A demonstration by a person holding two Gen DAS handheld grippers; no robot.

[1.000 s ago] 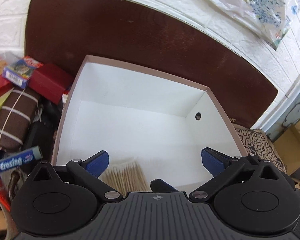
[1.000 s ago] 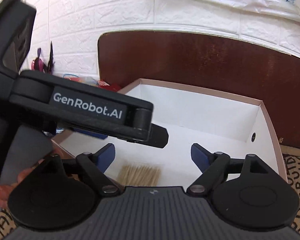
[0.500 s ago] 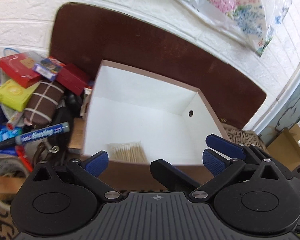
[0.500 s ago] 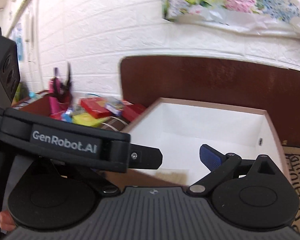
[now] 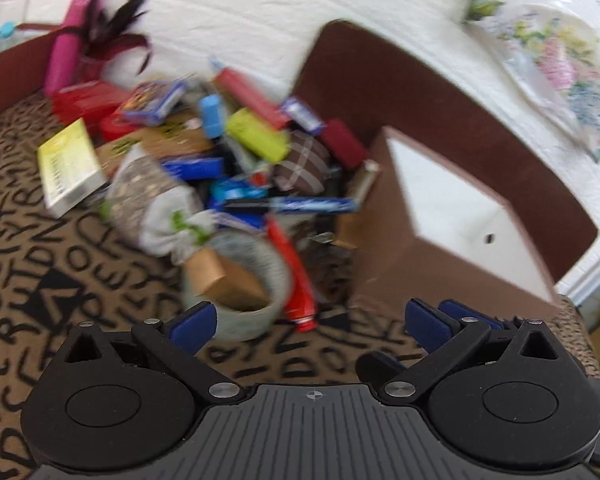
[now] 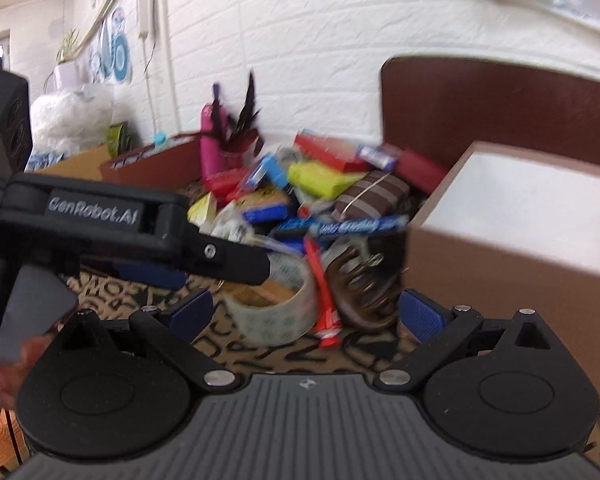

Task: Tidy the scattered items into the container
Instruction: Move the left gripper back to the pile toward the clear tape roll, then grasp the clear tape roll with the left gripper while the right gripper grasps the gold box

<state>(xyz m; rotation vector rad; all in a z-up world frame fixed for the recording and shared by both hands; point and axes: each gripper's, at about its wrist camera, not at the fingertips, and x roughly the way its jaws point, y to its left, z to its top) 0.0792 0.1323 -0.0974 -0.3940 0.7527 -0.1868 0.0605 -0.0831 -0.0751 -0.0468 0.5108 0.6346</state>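
Swung away from box (image 5: 384,240) interior toward heap of scattered items (image 5: 236,160) on lettered cloth (image 5: 32,240) beside it. Left gripper (image 5: 306,320) and right gripper (image 6: 304,316): spread apart, empty, above tape roll (image 6: 276,316).

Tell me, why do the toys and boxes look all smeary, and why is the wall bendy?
Left wrist view: the pile is smeared by motion blur, while the left gripper looks sharp; the fisheye lens curves the wall. Right wrist view: same blur on the tape roll and box; right gripper crisp.
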